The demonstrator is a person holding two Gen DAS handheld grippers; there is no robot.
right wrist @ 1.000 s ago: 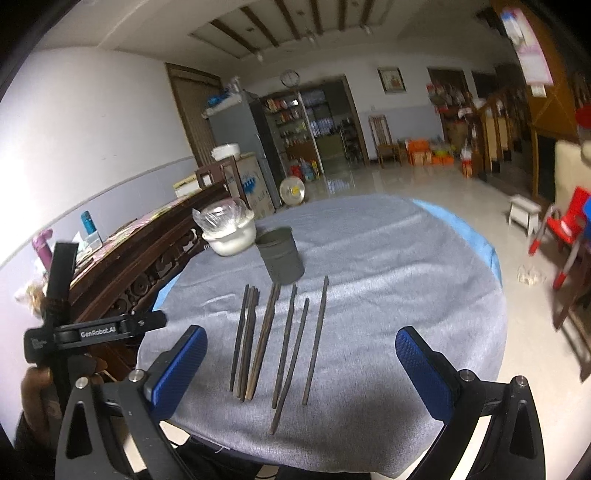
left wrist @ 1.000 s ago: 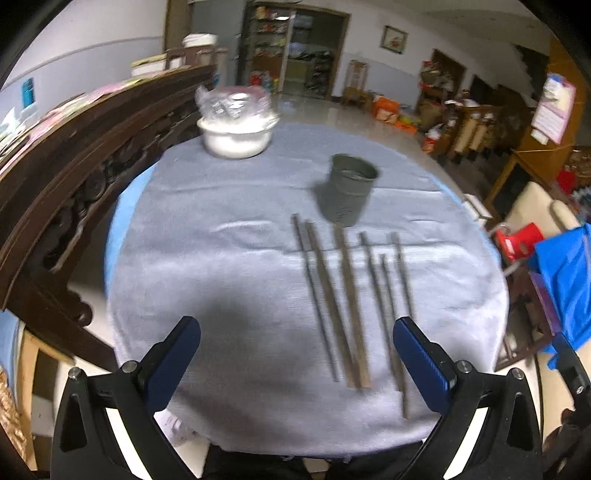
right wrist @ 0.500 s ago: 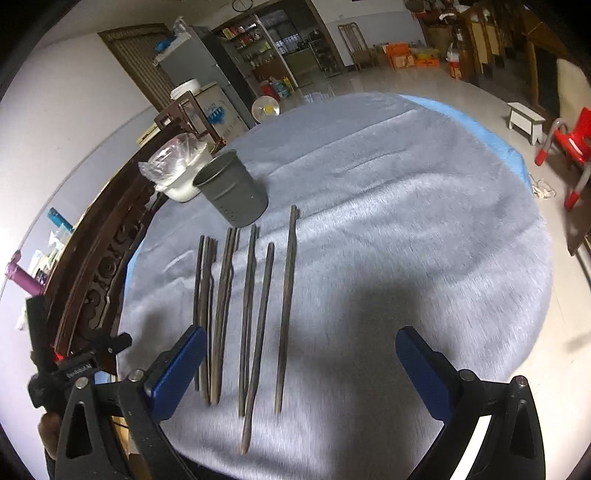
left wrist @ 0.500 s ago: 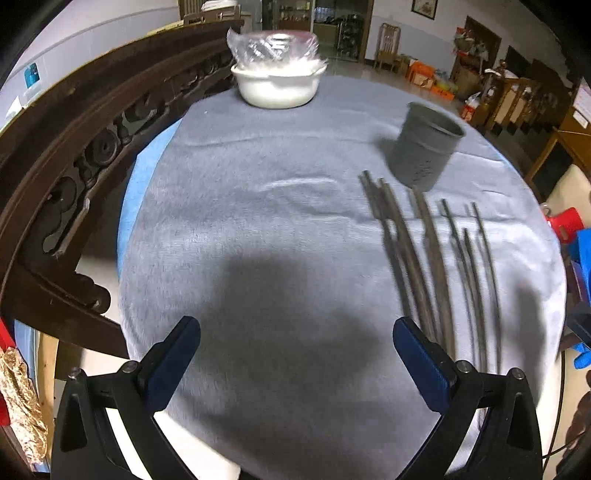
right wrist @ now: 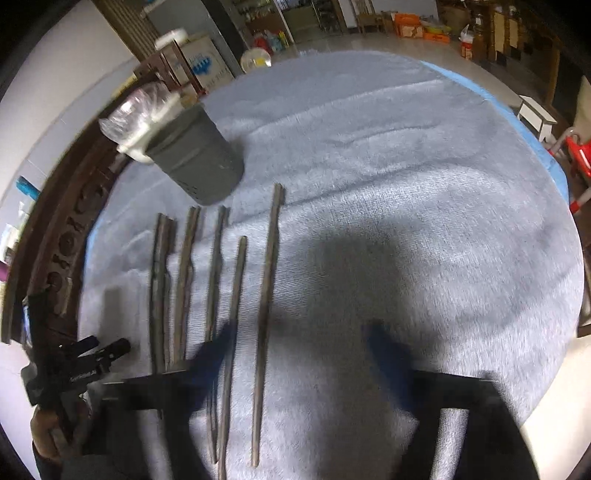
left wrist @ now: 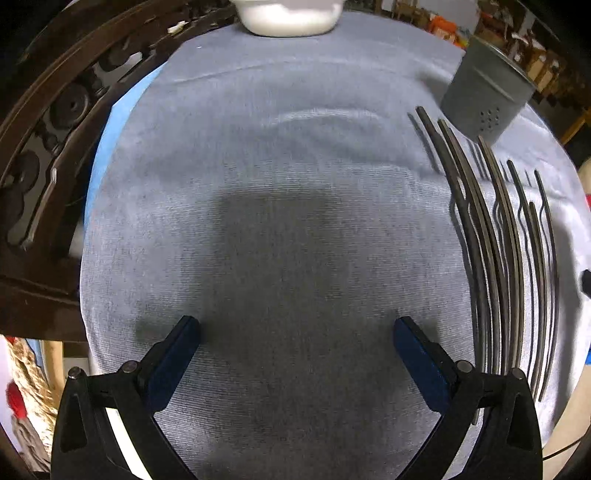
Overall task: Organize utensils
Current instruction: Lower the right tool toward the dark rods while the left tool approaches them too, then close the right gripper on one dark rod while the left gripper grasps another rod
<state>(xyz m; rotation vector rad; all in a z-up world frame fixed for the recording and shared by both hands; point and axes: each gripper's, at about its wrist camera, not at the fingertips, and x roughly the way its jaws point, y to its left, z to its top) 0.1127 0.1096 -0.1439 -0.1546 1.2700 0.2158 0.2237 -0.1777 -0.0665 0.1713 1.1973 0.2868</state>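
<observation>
We see the chopsticks [right wrist: 264, 321] lying side by side on the grey cloth [right wrist: 388, 192] that covers the round bench, their far ends pointing toward the grey utensil holder [right wrist: 197, 157]. In the left wrist view the same chopsticks [left wrist: 495, 258] run along the right side of the frame, with the holder [left wrist: 487, 86] standing upright just beyond their tips. Behind the holder sits the white bowl [right wrist: 138, 127], covered with clear plastic; in the left view only its lower part [left wrist: 288, 16] shows at the top edge.

Our right gripper [right wrist: 299, 350] hangs low over the near ends of the chopsticks, its jaws spread wide, with the left finger above the middle sticks and the longest stick lying between the two fingers. It holds nothing. Compared with half a second ago, it has dropped much closer to the cloth and shifted over the sticks, and its fingers now look blurred.

Our left gripper [left wrist: 295, 332] also stands spread and empty over bare cloth, to the left of the chopsticks. It too has come down nearer the bench than before, so the holder and bowl have slid toward the upper edge of its view. The carved dark wooden rail [left wrist: 48, 122] curves along the bench's left side.
</observation>
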